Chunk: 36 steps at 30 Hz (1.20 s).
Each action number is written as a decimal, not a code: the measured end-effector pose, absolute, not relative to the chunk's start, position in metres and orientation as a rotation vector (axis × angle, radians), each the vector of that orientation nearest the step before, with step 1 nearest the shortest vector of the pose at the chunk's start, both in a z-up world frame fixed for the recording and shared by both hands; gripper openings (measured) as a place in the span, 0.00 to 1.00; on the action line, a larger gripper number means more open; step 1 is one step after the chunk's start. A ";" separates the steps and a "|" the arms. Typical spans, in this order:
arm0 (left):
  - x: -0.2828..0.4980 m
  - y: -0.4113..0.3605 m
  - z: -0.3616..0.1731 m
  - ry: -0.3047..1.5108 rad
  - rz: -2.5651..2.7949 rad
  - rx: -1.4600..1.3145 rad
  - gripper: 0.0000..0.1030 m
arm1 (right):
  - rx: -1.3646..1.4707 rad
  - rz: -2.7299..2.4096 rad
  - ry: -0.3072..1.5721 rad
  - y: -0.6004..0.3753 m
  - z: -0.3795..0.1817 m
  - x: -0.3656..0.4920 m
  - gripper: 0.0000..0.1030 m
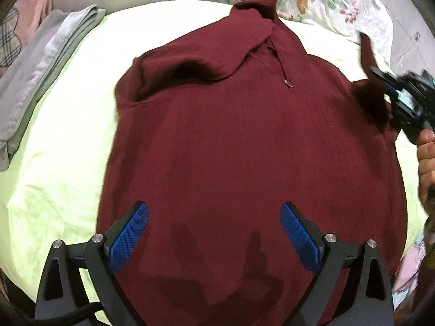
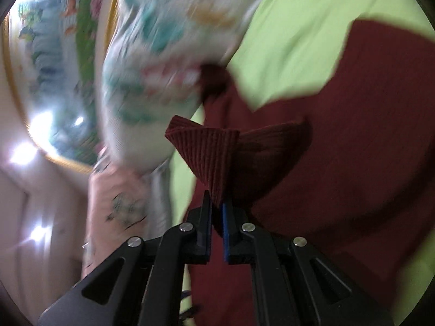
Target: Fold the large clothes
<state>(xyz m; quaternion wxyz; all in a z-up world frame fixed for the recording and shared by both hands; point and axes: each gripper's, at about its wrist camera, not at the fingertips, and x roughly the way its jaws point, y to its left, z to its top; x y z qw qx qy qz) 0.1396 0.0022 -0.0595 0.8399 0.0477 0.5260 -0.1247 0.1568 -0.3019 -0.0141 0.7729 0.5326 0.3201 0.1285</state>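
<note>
In the left wrist view the left hand-held gripper [image 1: 214,233] hovers with jaws wide apart over the dark red knitted sweater [image 1: 244,149] spread on the lime-green bed sheet [image 1: 68,149], while in the right wrist view the right hand-held gripper [image 2: 217,212] pinches the sweater's ribbed cuff [image 2: 209,154]; no writing is legible.

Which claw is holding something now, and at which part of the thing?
The right claw is shut on the maroon sweater, pinching the ribbed cuff end of a sleeve. The left claw is open above the sweater and holds nothing.
</note>
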 end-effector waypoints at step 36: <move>0.268 -0.018 -0.093 1.104 -0.341 0.002 0.52 | 0.691 -0.361 0.784 -0.350 0.003 0.107 0.48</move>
